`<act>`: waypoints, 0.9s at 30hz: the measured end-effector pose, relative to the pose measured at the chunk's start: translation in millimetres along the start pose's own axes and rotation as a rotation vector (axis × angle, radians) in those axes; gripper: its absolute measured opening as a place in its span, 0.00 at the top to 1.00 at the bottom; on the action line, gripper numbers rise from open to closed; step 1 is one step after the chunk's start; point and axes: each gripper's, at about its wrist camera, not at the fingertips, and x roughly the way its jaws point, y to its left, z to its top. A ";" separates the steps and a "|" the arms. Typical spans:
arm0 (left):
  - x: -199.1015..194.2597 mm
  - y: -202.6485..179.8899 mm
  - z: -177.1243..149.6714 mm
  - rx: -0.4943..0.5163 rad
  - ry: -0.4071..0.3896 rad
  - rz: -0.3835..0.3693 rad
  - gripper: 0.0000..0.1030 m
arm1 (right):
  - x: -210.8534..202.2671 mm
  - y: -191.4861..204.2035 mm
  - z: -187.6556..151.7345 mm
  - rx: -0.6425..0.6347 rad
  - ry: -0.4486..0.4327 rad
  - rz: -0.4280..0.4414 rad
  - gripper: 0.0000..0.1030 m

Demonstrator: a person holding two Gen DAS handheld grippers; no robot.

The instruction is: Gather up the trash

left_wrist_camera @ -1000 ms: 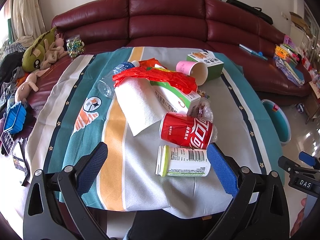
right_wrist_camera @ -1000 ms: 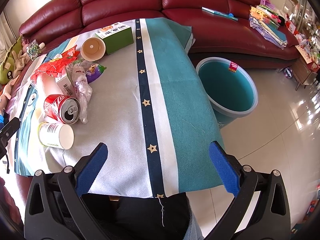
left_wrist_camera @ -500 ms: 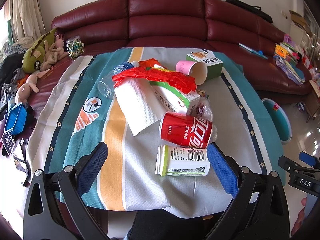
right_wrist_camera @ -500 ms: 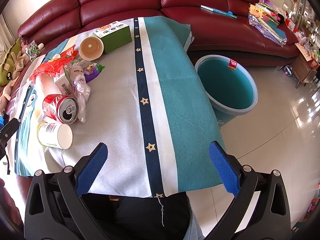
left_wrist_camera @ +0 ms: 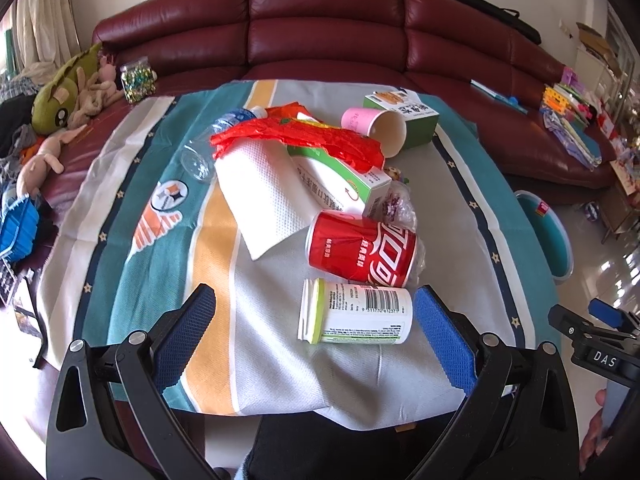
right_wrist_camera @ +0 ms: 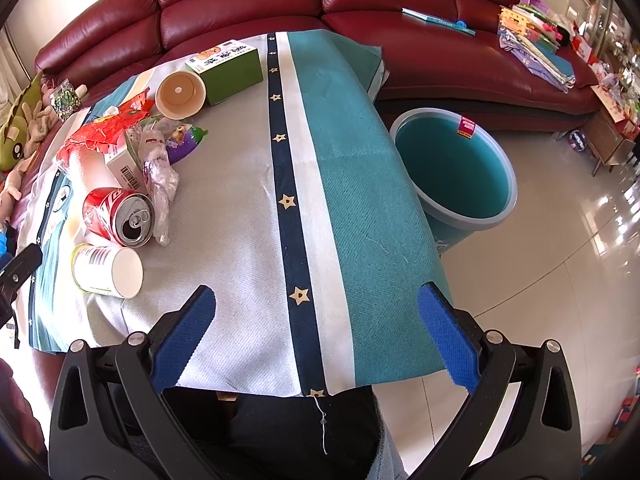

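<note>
Step in hand, as I judge it: first pick has not begun; nothing is gripped yet. Trash is piled on the cloth-covered table (left_wrist_camera: 280, 360). Nearest to me is the white tub with a green lid (left_wrist_camera: 356, 312), lying on its side. Just beyond it, seemingly touching, lies the red cola can (left_wrist_camera: 362, 252), also on its side. Farther off: a paper towel sheet (left_wrist_camera: 264, 196), a green-and-white carton (left_wrist_camera: 340, 182) under a red crumpled wrapper (left_wrist_camera: 296, 136), a pink paper cup (left_wrist_camera: 374, 130) tipped over against a green box (left_wrist_camera: 404, 116), and a clear plastic bottle (left_wrist_camera: 212, 140) at the far left. The teal bin (right_wrist_camera: 452, 168) stands on the floor to the right of the table, seemingly empty as far as I can see into it.

How I would do it well: take the tub first, since it is nearest and clear on its near side. It is round and may roll, so close across the body, not the ends, and lift straight up to avoid nudging the can.

Left gripper (left_wrist_camera: 316, 334): jaws spread wide, empty; the tub lies between the pads, its base end close to the right pad, contact uncertain.
Right gripper (right_wrist_camera: 316, 334): jaws equally wide, empty, above bare cloth at the near edge, well apart from the trash.
</note>
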 end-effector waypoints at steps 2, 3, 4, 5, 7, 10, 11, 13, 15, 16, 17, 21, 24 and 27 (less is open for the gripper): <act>8.5 4.6 -1.8 -0.030 0.047 -0.051 0.04 | 1.8 -1.6 -0.5 0.006 0.006 0.008 0.06; 13.8 5.3 -2.2 -0.043 0.073 -0.076 0.04 | 3.5 -2.2 -0.5 0.008 0.011 0.011 0.06; 18.3 6.5 -3.1 -0.055 0.098 -0.095 0.04 | 6.0 -2.7 -0.5 0.009 0.018 0.013 0.06; 22.6 6.2 -3.7 -0.064 0.119 -0.107 0.04 | 7.8 -2.8 0.1 0.008 0.021 0.014 0.06; 29.6 5.8 -5.1 -0.076 0.152 -0.127 0.04 | 11.0 -2.7 2.7 -0.003 0.022 0.017 0.06; 38.2 3.2 -6.3 -0.093 0.185 -0.138 0.04 | 13.9 -2.5 7.4 -0.019 0.012 0.035 0.06; 40.6 3.3 -6.1 -0.103 0.194 -0.145 0.04 | 15.2 -3.1 8.6 -0.021 0.012 0.039 0.06; 44.5 3.0 -5.9 -0.123 0.214 -0.160 0.08 | 19.2 -4.4 10.4 -0.022 0.017 0.048 0.06; 50.0 3.6 -5.1 -0.152 0.239 -0.176 0.14 | 23.0 -5.5 11.6 -0.024 0.017 0.061 0.06; 52.9 3.9 -5.1 -0.165 0.249 -0.181 0.22 | 24.3 -6.0 12.0 -0.026 0.014 0.067 0.06; 56.5 3.0 -4.5 -0.173 0.259 -0.178 0.26 | 25.3 -6.1 12.7 -0.029 0.009 0.074 0.06; 65.1 -1.9 -4.8 -0.178 0.290 -0.163 0.31 | 29.7 -8.7 17.1 -0.031 -0.009 0.096 0.06; 72.7 -5.9 -4.2 -0.179 0.303 -0.151 0.32 | 35.6 -9.4 21.2 -0.031 -0.003 0.129 0.06; 79.6 -7.4 2.2 -0.189 0.294 -0.152 0.31 | 40.0 -5.5 25.6 -0.043 0.011 0.156 0.06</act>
